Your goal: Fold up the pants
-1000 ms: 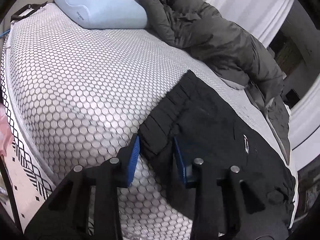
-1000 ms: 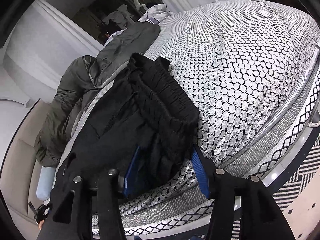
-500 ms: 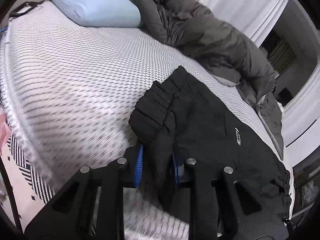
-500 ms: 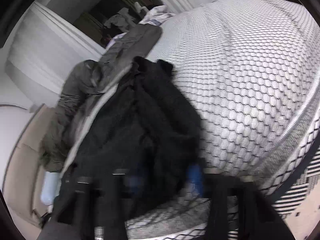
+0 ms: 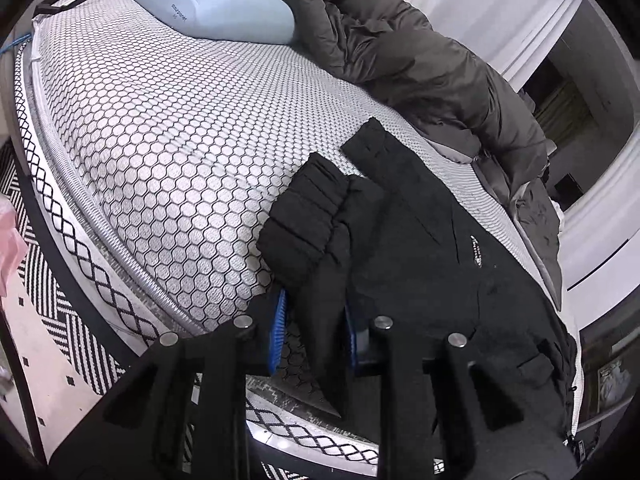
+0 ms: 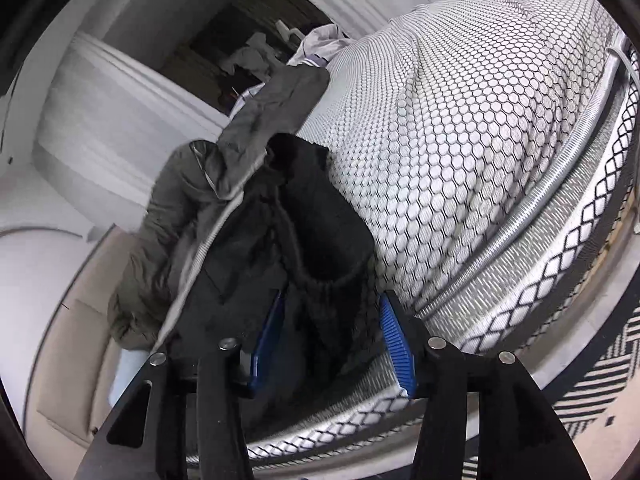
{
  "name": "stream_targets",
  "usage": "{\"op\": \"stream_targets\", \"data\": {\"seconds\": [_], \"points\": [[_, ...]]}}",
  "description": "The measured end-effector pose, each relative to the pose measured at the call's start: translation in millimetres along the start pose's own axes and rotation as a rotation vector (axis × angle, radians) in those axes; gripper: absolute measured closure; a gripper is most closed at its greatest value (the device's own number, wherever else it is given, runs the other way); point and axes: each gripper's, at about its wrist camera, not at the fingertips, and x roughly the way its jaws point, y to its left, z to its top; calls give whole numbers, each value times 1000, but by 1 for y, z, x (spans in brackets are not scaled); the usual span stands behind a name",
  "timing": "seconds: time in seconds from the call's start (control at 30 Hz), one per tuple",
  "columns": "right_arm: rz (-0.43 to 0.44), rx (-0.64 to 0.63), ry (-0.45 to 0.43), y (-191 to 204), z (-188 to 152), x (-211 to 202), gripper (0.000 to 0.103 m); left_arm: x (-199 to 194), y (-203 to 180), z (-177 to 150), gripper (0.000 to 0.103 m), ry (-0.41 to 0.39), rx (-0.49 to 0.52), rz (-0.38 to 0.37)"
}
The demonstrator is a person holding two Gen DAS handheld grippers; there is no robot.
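The left gripper (image 5: 314,326) is clamped on a hanging fold of the black pants (image 5: 432,248) at the bed's (image 5: 168,132) near edge. The right gripper (image 6: 334,336) is opening, jaws apart around the bunched waistband. The pants lie across the bed; beyond them, a grey jacket (image 5: 420,64) and blue pillow (image 5: 216,0).

The pants (image 5: 420,248) are showing matt black cloth with a ribbed waistband, the mattress (image 5: 168,152) is wearing honeycomb-textured knit, and the jacket (image 5: 420,60) is looking like faintly sheeny grey fabric.
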Motion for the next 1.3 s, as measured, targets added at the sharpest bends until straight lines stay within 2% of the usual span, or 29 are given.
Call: {"op": "stream_targets", "data": {"seconds": [0.03, 0.07, 0.1, 0.17, 0.27, 0.37, 0.43, 0.57, 0.67, 0.8, 0.97, 1.0, 1.03, 1.07, 1.1, 1.13, 1.17, 1.23, 1.3], "points": [[4, 11, 10, -1, 2, 3, 53, 0, -1, 1, 83, -3, 0, -2], [2, 13, 26, -1, 4, 7, 61, 0, -1, 2, 83, -5, -1, -2], [-14, -4, 45, 1, 3, 11, 89, -2, -2, 2, 83, -7, -4, -2], [-61, -63, 56, 10, -2, 10, 90, -6, -2, -1, 83, -18, 4, 4], [-34, -76, -3, 13, -9, -18, 91, -10, 3, -5, 83, -10, 34, 16], [-79, -93, 28, 8, -10, -16, 91, -7, 8, -3, 83, 7, 5, -10], [-74, -71, 33, 11, -9, -15, 91, -13, 2, 3, 84, -13, 12, -22], [-33, -99, -61, 43, 8, -31, 91, -26, -21, 26, 84, -56, 47, -53], [-16, -120, -139, 79, 35, -33, 91, -21, -50, 57, 84, -73, 84, -59], [-43, -154, -202, 133, 82, -9, 91, 10, -87, 108, 84, -50, 89, -40], [-151, -186, -207, 192, 149, 72, 91, 88, -134, 173, 83, 12, 81, 19], [-177, -188, -205, 199, 161, 90, 90, 110, -141, 183, 80, 39, 85, 47], [-224, -206, -189, 207, 173, 114, 90, 130, -147, 191, 68, 56, 81, 78], [-275, -211, -171, 212, 186, 139, 83, 149, -150, 199, 61, 70, 75, 113], [-313, -214, -154, 215, 194, 162, 64, 167, -151, 205, 46, 79, 74, 158], [-372, -222, -136, 217, 204, 188, 53, 177, -150, 209, 38, 84, 75, 194], [-419, -230, -137, 218, 209, 202, 44, 185, -148, 212, 35, 84, 71, 206], [-494, -264, -146, 222, 209, 219, 44, 187, -145, 215, 24, 76, 66, 177], [-455, -281, -135, 220, 199, 218, 30, 177, -138, 213, 21, 46, 67, 168]]}}
